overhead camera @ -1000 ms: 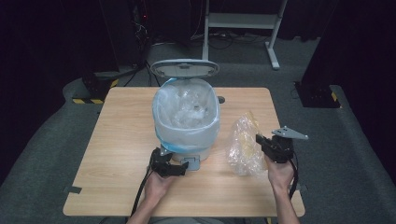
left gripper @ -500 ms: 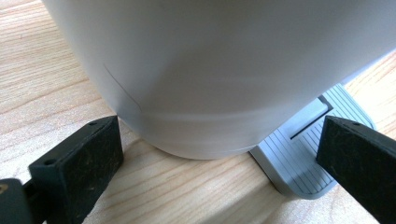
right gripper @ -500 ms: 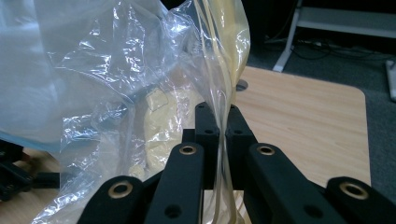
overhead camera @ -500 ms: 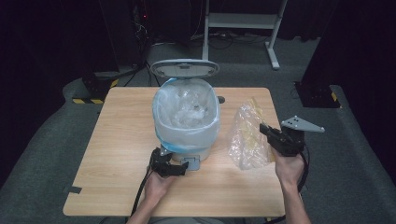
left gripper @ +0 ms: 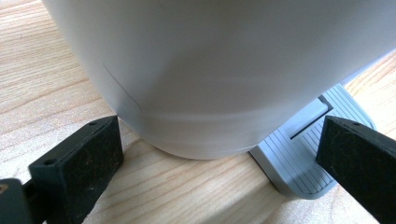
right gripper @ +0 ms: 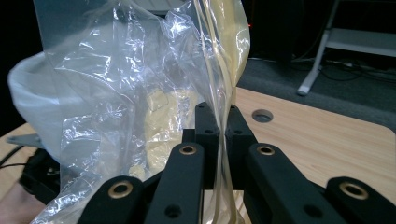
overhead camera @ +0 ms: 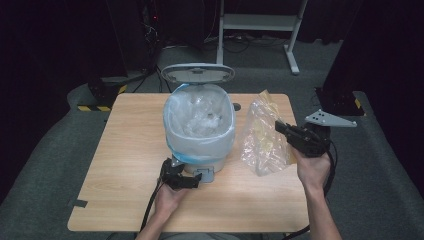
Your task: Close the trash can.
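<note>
A white pedal bin (overhead camera: 200, 150) stands mid-table with its grey lid (overhead camera: 198, 73) tipped up and a clear liner (overhead camera: 199, 120) over its rim. My left gripper (overhead camera: 184, 178) rests open on the table at the bin's near base. In the left gripper view its jaws stand wide apart before the bin wall (left gripper: 219, 70), with the grey pedal (left gripper: 303, 154) just inside the right jaw. To the bin's right, my right gripper (overhead camera: 281, 127) is shut on a crumpled clear plastic bag (overhead camera: 260, 137) with yellowish contents. The film (right gripper: 140, 93) is pinched between its fingertips (right gripper: 217, 116) and hangs above the table.
The wooden table (overhead camera: 125, 150) has a round cable hole (overhead camera: 235, 106) behind the bag and a strip of tape (overhead camera: 80, 203) at its front left corner. A white metal stand (overhead camera: 260, 22) and cables lie on the grey floor beyond.
My right gripper has risen with the plastic bag, lifting it off the tabletop. The left gripper and the bin have stayed where they were.
</note>
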Tool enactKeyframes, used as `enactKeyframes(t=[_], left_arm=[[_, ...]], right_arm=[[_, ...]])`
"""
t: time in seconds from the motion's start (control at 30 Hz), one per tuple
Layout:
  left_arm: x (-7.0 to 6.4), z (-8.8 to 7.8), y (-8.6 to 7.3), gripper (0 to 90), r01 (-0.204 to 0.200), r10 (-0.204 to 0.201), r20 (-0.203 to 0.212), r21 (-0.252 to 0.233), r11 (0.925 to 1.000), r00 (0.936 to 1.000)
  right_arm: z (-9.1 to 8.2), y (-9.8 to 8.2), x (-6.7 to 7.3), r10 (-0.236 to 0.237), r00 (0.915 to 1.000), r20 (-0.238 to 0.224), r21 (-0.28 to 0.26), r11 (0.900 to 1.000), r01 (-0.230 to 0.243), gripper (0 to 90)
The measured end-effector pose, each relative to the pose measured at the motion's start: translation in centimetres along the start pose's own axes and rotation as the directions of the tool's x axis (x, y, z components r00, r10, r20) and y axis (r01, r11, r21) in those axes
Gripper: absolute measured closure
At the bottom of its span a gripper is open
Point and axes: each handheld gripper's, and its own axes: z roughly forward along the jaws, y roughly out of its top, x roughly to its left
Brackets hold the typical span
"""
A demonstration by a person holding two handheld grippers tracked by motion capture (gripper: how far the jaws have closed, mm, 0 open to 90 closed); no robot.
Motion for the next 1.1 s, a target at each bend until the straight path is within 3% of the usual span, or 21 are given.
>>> enactKeyframes(t=[0.27, 0.5, 0.83, 1.1], left_arm=[[0.0, 0.0, 0.0, 0.5, 0.0, 0.0, 0.0, 0.0, 1.0, 1.0], [0.0, 0.0, 0.0, 0.5, 0.0, 0.0, 0.0, 0.0, 1.0, 1.0], [0.0, 0.0, 0.0, 0.5, 0.0, 0.0, 0.0, 0.0, 1.0, 1.0], [0.0, 0.0, 0.0, 0.5, -0.001, 0.001, 0.0, 0.001, 1.0, 1.0]], right_arm=[[0.7, 2.2, 1.0, -0.016, 0.9958, -0.09, 0.003, 1.0, 0.016, 87.6], [1.8, 3.9, 1.9, -0.035, 0.9905, -0.133, 0.026, 0.999, 0.038, 87.6], [5.0, 6.1, 3.2, -0.043, 0.9754, -0.216, 0.093, 0.994, 0.064, 87.6], [7.0, 7.2, 3.9, -0.04, 0.9682, -0.247, 0.108, 0.992, 0.068, 87.7]])
